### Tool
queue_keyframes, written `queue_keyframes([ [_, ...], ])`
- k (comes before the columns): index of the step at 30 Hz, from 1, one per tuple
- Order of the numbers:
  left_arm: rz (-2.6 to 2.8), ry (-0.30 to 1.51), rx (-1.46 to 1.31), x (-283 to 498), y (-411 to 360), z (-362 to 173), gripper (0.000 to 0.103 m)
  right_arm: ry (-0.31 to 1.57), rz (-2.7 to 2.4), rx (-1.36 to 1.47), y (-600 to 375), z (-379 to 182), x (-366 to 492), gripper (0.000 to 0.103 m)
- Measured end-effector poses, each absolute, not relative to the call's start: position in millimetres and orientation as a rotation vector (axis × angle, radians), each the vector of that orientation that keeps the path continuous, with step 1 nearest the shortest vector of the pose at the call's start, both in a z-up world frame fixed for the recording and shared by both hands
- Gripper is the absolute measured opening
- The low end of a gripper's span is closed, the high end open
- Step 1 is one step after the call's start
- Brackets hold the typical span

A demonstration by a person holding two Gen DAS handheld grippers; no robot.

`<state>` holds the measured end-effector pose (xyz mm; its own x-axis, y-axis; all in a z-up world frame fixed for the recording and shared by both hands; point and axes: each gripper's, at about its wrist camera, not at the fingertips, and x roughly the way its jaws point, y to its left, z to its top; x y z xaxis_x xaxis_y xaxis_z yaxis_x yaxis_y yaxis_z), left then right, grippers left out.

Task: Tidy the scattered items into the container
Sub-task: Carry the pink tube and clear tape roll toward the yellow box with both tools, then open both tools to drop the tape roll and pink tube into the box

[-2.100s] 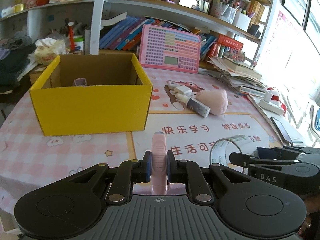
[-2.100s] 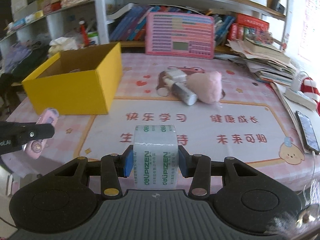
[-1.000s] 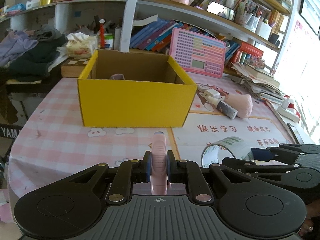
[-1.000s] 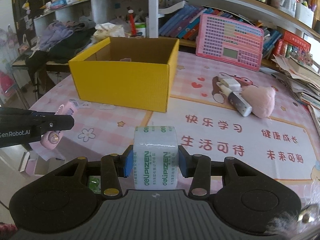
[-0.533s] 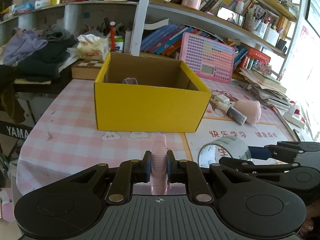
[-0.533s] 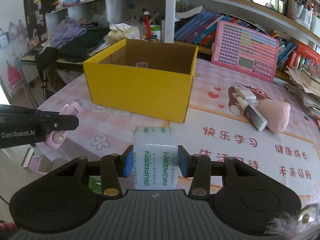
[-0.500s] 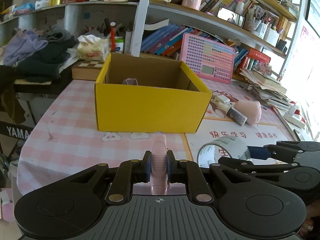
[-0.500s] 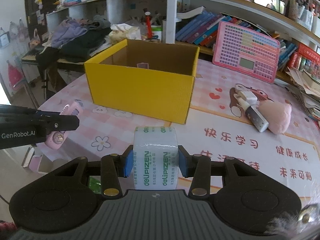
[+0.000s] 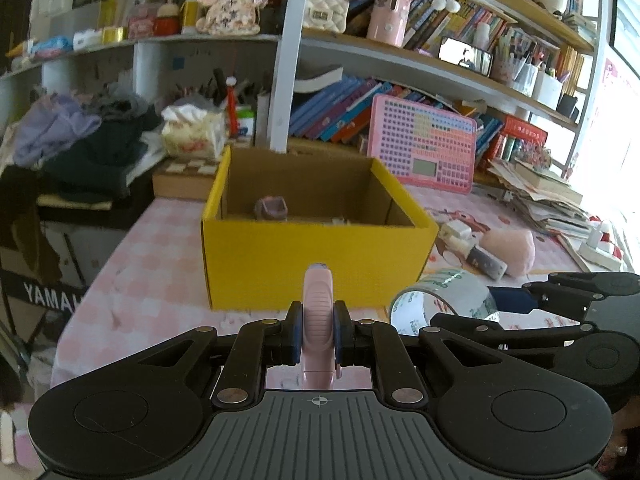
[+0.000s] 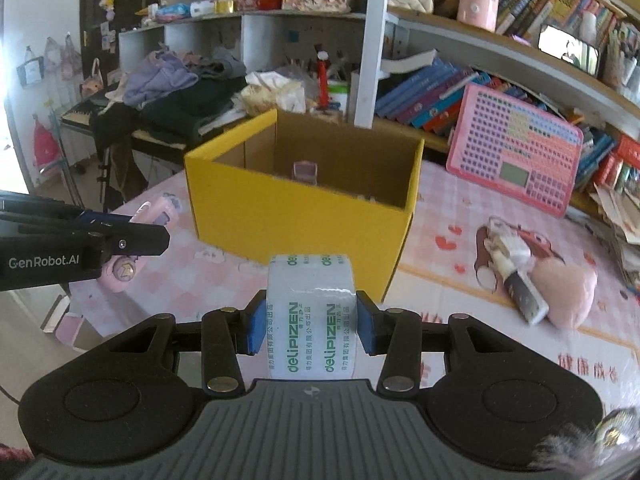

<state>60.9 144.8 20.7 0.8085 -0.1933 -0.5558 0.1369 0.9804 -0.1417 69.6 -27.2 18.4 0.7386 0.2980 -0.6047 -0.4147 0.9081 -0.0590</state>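
Observation:
My left gripper (image 9: 317,330) is shut on a slim pink gadget (image 9: 318,312), held edge-on above the table in front of the yellow cardboard box (image 9: 316,258). My right gripper (image 10: 311,322) is shut on a roll of clear tape (image 10: 311,312) with green lettering, also short of the box (image 10: 296,220). The tape roll (image 9: 444,300) and the right gripper's fingers (image 9: 560,300) show at the right of the left wrist view. In the right wrist view the left gripper (image 10: 132,236) and its pink gadget (image 10: 154,216) sit at the left. A small purple item (image 9: 272,209) lies inside the box.
A pink plush (image 10: 568,292), a grey-white tube (image 10: 524,292) and a white adapter (image 9: 454,231) lie on the pink checked tablecloth (image 9: 132,280) right of the box. A pink keyboard toy (image 10: 516,158) leans on the shelves behind. Clothes (image 10: 172,92) pile up at the left.
Both grippers have moved toward the yellow box, which now looks larger and nearer in both views. Each keeps its hold: the pink gadget left, the tape roll right.

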Motion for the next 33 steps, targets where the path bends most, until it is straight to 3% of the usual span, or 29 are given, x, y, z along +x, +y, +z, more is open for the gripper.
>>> queue_keyframes([
  [19, -0.166, 0.483, -0.054, 166, 143, 64, 0.013, 0.453, 0.477, -0.182, -7, 77, 186, 0.042],
  [27, -0.129, 0.557, -0.073, 216, 152, 50, 0.013, 0.457, 0.514, -0.162, 4, 85, 247, 0.042],
  [33, -0.131, 0.702, -0.027, 249, 140, 12, 0.013, 0.630, 0.548, -0.210, 23, 54, 304, 0.042],
])
